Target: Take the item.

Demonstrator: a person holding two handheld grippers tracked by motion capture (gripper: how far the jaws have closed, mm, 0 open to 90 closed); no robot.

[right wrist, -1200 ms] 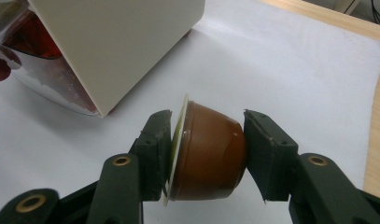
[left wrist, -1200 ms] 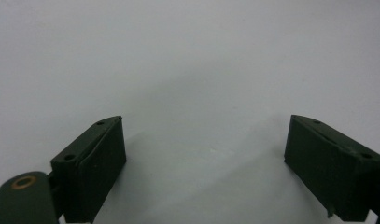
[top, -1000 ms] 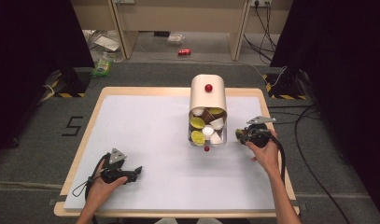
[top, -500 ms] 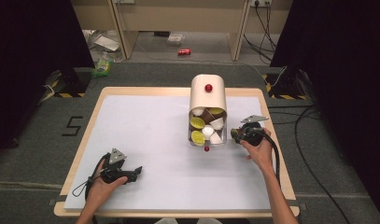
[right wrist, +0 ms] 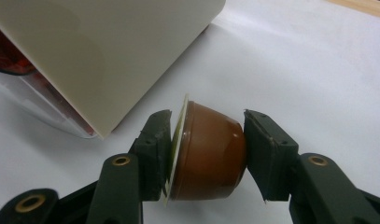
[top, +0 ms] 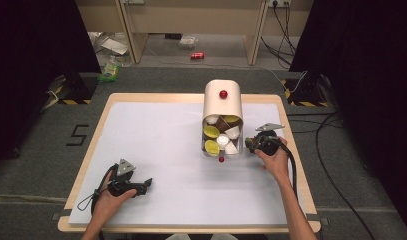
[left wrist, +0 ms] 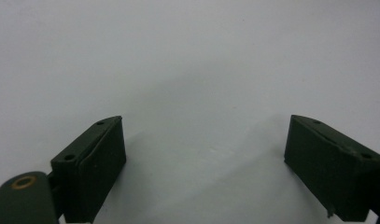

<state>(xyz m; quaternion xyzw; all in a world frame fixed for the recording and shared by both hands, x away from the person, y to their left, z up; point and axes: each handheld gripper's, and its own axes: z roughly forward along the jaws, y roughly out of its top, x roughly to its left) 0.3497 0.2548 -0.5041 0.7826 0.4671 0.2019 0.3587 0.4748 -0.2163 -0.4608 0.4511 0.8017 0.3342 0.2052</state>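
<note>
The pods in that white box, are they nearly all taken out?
No. One brown pod is out, clamped lid to base in the right gripper beside the box. Several pods still sit in its clear front tray. The left gripper rests open on the table, holding nothing.

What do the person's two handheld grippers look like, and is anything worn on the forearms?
Both the left claw and right claw are black, each topped by a grey three-cornered plate and trailing a black cable. Their jaws are blocky, with brass-coloured pivot rivets. The forearms are bare; no sleeves show.
</note>
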